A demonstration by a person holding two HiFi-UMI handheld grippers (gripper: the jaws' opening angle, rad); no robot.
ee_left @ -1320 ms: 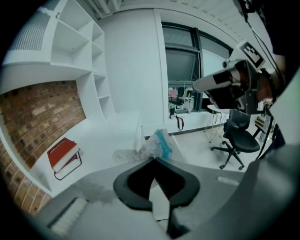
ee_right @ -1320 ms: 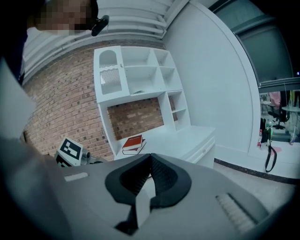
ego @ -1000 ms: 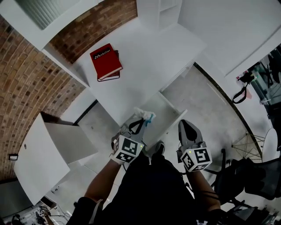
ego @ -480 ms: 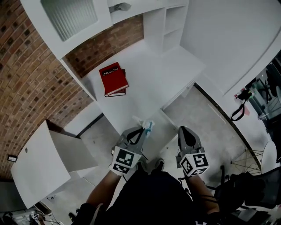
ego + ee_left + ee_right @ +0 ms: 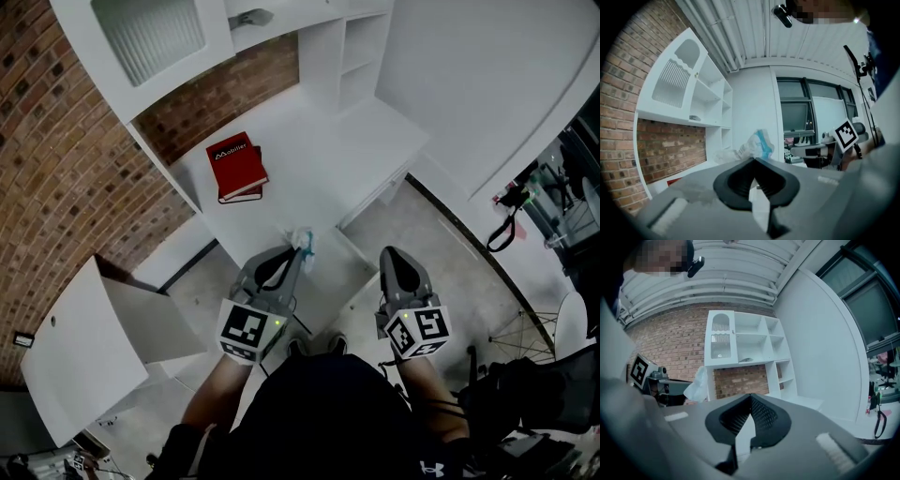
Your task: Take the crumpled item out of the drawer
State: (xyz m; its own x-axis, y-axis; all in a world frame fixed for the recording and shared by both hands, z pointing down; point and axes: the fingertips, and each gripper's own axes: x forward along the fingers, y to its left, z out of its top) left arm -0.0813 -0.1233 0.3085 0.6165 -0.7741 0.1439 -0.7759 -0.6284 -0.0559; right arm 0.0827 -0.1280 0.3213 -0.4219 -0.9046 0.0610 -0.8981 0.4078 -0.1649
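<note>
The crumpled item [image 5: 304, 240], white wrapping with a blue patch, sticks out of the tips of my left gripper [image 5: 300, 251], which is shut on it. It hangs in the air in front of the white desk [image 5: 319, 159], above the open white drawer [image 5: 349, 267]. In the left gripper view the crumpled item [image 5: 755, 144] rises just past the closed left gripper [image 5: 753, 160]. My right gripper [image 5: 390, 255] is beside it on the right, shut and empty. The right gripper view shows its closed tips [image 5: 750, 395] with nothing between them, and the crumpled item [image 5: 697, 383] off to the left.
A red book [image 5: 236, 167] lies on the desk near the brick wall [image 5: 56, 178]. A white shelf unit [image 5: 361, 52] stands at the desk's back. A cabinet door [image 5: 80, 352] hangs open at lower left. A dark chair [image 5: 525, 380] stands at lower right.
Both grippers have risen, the left one more. The crumpled item has gone up with the left gripper, away from the drawer and towards the desk's edge. Both stay shut.
</note>
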